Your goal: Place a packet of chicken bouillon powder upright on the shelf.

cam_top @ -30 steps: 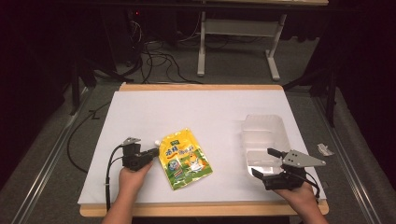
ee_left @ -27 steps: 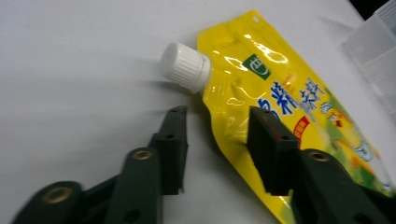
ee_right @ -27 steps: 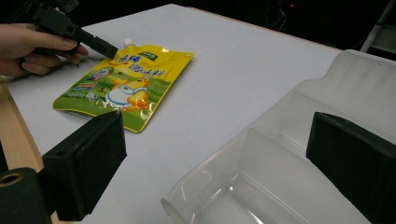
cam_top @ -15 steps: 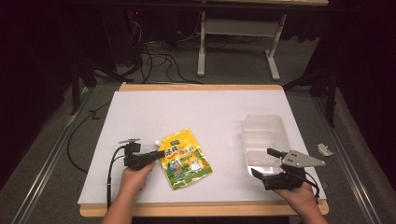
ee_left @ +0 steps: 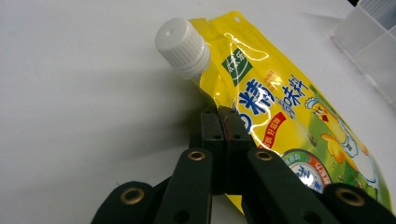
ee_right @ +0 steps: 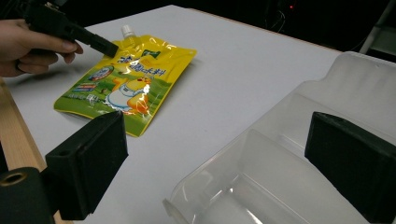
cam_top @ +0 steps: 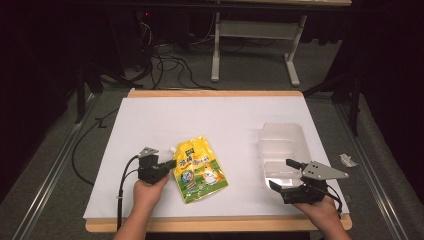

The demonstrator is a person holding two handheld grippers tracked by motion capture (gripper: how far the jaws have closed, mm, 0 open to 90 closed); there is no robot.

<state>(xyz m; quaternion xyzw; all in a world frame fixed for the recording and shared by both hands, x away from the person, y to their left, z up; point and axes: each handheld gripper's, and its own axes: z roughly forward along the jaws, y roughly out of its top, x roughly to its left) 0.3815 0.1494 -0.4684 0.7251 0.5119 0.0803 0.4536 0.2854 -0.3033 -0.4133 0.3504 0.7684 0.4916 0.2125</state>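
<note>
One table [cam_top: 150, 115] with a white top and a wooden edge carries two loose things: one clear plastic container [cam_top: 281, 150] on the right half and one yellow pouch [cam_top: 200, 170] with a white screw cap [ee_left: 182, 46] lying flat near the front, left of centre. The container and the pouch lie well apart, with bare white surface between them. Two hand-held grippers enter from the near edge. The left gripper [cam_top: 170, 165] sits just beside the pouch's left border below the cap; its jaws have just been closing and now stand together, pinching the yellow edge of the pouch, as the left gripper view shows [ee_left: 223, 122]. The right gripper [cam_top: 282, 175] rests at the near end of the container; its jaws stand wide apart, one on either side of the container's near corner, pressing on nothing [ee_right: 224, 163]. Beyond the table: one grey metal frame [cam_top: 255, 45] on the floor, a tangle of black cables [cam_top: 165, 65], and one small pale scrap [cam_top: 347, 160] on the floor to the right
</note>
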